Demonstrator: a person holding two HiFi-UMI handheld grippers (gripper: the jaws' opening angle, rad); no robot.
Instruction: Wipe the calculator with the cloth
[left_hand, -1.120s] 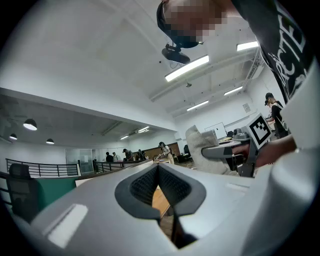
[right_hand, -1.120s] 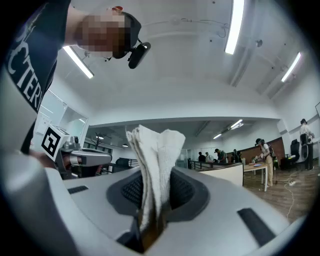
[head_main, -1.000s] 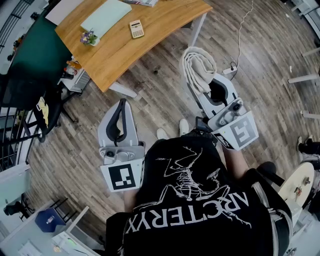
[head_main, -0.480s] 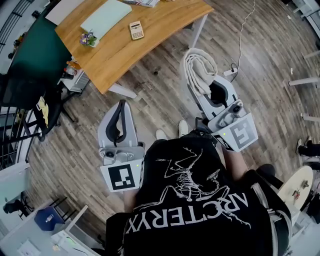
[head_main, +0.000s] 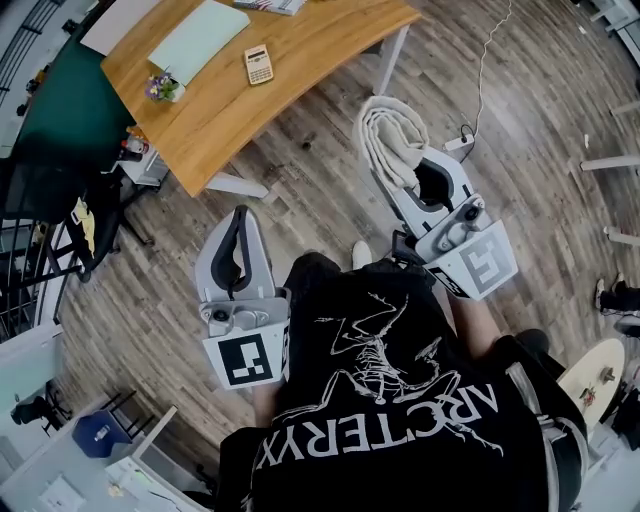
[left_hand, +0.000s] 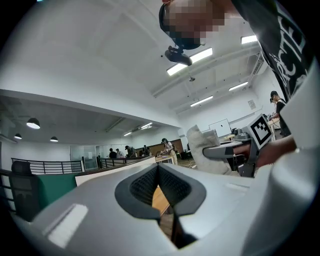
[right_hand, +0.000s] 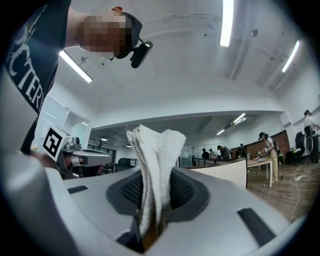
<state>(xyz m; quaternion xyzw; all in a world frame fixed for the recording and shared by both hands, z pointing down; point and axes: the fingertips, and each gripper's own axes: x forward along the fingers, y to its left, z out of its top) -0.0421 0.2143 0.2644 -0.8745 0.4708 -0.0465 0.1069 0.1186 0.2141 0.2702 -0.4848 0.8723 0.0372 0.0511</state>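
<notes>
A beige calculator (head_main: 258, 64) lies on the wooden table (head_main: 290, 70) at the far upper left of the head view, well away from both grippers. My right gripper (head_main: 398, 168) is shut on a folded white cloth (head_main: 390, 135), which sticks out past its tips; in the right gripper view the cloth (right_hand: 156, 165) stands up between the pads of that gripper (right_hand: 154, 200). My left gripper (head_main: 241, 218) hangs over the floor, shut with nothing in it. In the left gripper view its tips (left_hand: 158, 169) meet, with the cloth (left_hand: 201, 150) off to the right.
On the table are a pale green pad (head_main: 198, 38) and a small flower pot (head_main: 160, 88). A white table leg (head_main: 393, 60) stands near the cloth. A cable and power strip (head_main: 464, 140) lie on the wooden floor. A dark chair (head_main: 60, 210) is at left.
The table has slid slightly left and up in the head view, and the person's leg has come forward. Both grippers keep the same pose and grip.
</notes>
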